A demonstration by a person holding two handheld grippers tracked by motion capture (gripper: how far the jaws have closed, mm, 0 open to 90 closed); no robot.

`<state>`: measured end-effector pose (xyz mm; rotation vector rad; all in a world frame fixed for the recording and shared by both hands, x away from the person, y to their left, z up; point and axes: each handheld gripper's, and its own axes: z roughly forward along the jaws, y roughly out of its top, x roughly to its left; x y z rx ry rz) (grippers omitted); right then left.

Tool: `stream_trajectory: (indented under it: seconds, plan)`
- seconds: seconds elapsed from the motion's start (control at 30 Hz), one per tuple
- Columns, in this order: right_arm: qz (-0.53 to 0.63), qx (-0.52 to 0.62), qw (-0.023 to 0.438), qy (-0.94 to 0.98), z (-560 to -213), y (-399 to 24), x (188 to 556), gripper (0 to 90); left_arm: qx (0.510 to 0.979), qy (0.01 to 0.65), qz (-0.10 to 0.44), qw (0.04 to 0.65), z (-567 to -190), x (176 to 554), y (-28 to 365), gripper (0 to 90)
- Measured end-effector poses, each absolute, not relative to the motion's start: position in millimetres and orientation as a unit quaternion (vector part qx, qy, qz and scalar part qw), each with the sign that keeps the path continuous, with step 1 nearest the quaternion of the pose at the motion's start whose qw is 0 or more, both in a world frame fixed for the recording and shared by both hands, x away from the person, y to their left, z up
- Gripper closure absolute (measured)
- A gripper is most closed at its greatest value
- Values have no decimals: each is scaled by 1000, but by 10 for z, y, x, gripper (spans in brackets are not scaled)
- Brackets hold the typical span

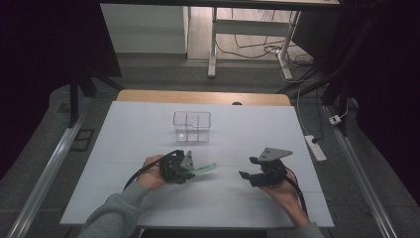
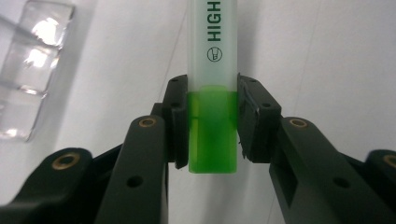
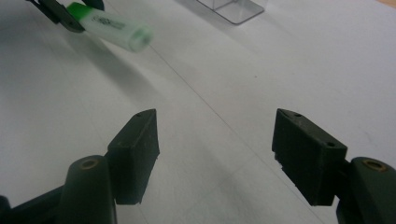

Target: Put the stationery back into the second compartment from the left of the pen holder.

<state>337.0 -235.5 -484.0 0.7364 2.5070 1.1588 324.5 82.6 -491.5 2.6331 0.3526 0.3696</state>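
- Big white table (image 1: 148,198) first, spread wide under both of the person's hands, and it carries everything in play.
- Toward the far side of it stands the clear divided organizer (image 1: 191,127), upright, well apart from both hands.
- Right gripper (image 1: 249,167) hangs over the table's right half, jaws spread wide with bare white surface between them, nothing touching the pads.
- Left gripper (image 1: 194,168) sits on the left, just nearer than the organizer, its jaws pinching the green highlighter (image 2: 213,93) at its solid green end, pads pressed on both flat sides.
- That highlighter sticks out beyond the left gripper's jaws toward the right hand, its frosted printed barrel leading, lifted off the table; in the right gripper view it shows at upper left, tilted, its shadow on the white below.
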Motion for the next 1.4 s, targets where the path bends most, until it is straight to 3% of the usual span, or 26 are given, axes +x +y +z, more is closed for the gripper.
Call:
stream_trajectory:
  seconds: [0.4,1.13,1.4]
  plan:
    - [384,210,129,890,-4831,-2043,3380,336,962,110,115,222,-4974,3264,630,666]
    - [314,105,68,941,-4900,-1486,3411,381,968,80,80,223,-4974,3271,457,666]
    - [269,63,73,958,-4969,-1394,3373,504,968,63,68,231,-4941,3244,443,666]
